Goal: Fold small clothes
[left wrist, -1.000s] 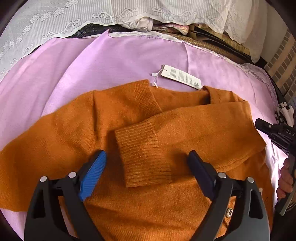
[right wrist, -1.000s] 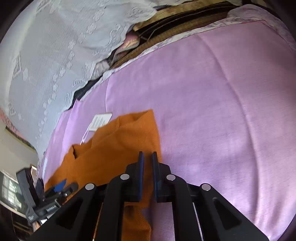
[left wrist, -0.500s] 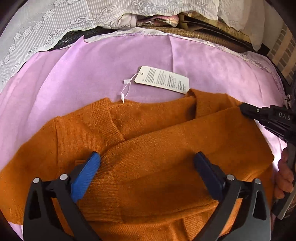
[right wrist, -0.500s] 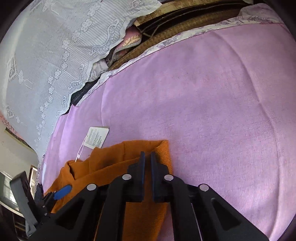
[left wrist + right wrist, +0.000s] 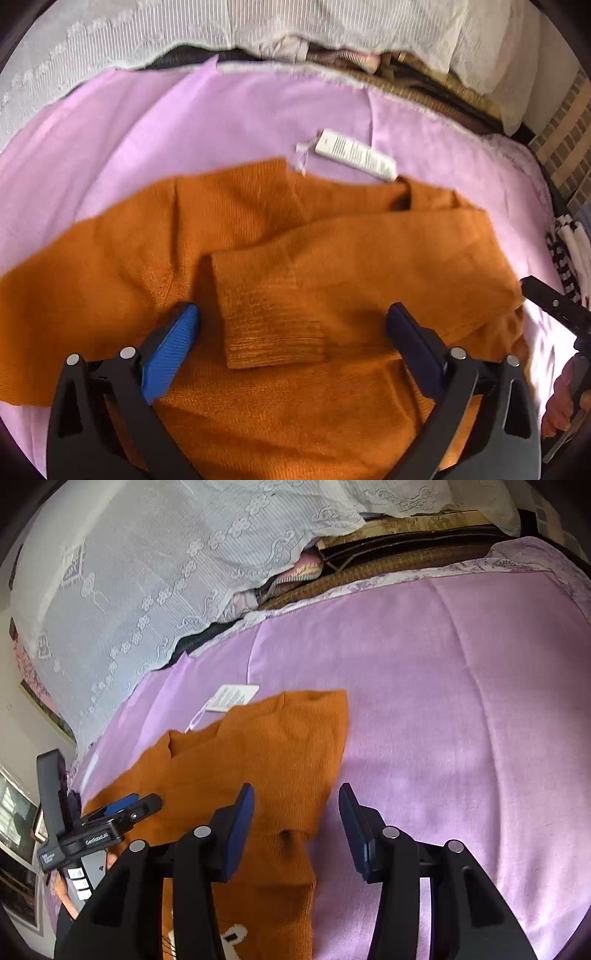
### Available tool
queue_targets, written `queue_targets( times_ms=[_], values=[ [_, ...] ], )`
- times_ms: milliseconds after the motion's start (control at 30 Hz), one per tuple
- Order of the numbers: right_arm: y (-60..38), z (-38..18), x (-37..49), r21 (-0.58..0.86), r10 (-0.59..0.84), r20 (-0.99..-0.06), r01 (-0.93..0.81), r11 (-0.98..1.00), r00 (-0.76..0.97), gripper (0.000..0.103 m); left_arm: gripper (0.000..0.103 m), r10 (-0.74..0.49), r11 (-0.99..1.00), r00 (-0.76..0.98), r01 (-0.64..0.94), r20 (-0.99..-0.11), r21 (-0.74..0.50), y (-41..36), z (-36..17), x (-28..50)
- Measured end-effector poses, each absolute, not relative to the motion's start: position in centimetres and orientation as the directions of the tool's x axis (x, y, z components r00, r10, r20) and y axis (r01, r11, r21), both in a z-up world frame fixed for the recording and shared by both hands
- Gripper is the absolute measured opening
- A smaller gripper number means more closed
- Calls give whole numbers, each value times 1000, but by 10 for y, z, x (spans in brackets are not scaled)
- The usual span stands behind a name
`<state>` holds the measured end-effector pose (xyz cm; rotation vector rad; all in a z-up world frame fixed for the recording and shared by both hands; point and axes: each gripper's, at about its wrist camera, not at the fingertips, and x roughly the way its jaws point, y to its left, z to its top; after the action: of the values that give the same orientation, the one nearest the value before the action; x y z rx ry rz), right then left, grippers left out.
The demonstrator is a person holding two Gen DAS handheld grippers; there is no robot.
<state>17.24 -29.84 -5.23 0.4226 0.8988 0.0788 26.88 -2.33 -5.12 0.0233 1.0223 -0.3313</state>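
Hovering wide open, your left tongs [image 5: 291, 332] hold nothing and straddle the ribbed cuff [image 5: 273, 332] of the sleeve folded across the orange sweater [image 5: 258, 417]. Your right tongs [image 5: 295, 812] are opening now, pads clear of the knit, with the sweater's folded edge [image 5: 310, 775] lying between them. That sweater lies spread on the pink bed cover [image 5: 461, 720], 1 sleeve [image 5: 74, 280] reaching out flat toward the left tongs' side. It looks soft, light and limp, so expect sag and drag on the cover. I'd pinch the thicker ribbed cuff or a doubled edge, not 1 loose layer. Farther off, the white hang tag [image 5: 354, 155] lies just beyond the collar [image 5: 399, 192]; keep it from snagging.
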Motion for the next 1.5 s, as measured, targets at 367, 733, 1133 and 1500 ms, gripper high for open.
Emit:
queue_targets(
  times_ms=[367, 733, 1133, 1500],
  values=[
    [-301, -44, 125, 250, 28, -715, 219, 943, 699, 48, 99, -234, 967, 562, 220, -793, -129, 43, -21, 220],
    [-143, 14, 110, 187, 288, -649, -220, 957, 704, 49, 98, -36, 981, 585, -136, -810, -141, 267, -2, 165],
    [49, -16, 158, 33, 332, -764, -479, 877, 554, 53, 98, -336, 821, 583, -204, -740, -533, 345, -39, 191],
    [78, -43, 193, -120, 197, -785, -457, 881, 587, 23, 26, -237, 872, 612, -209, -754, -443, 345, -34, 200]
  ],
)
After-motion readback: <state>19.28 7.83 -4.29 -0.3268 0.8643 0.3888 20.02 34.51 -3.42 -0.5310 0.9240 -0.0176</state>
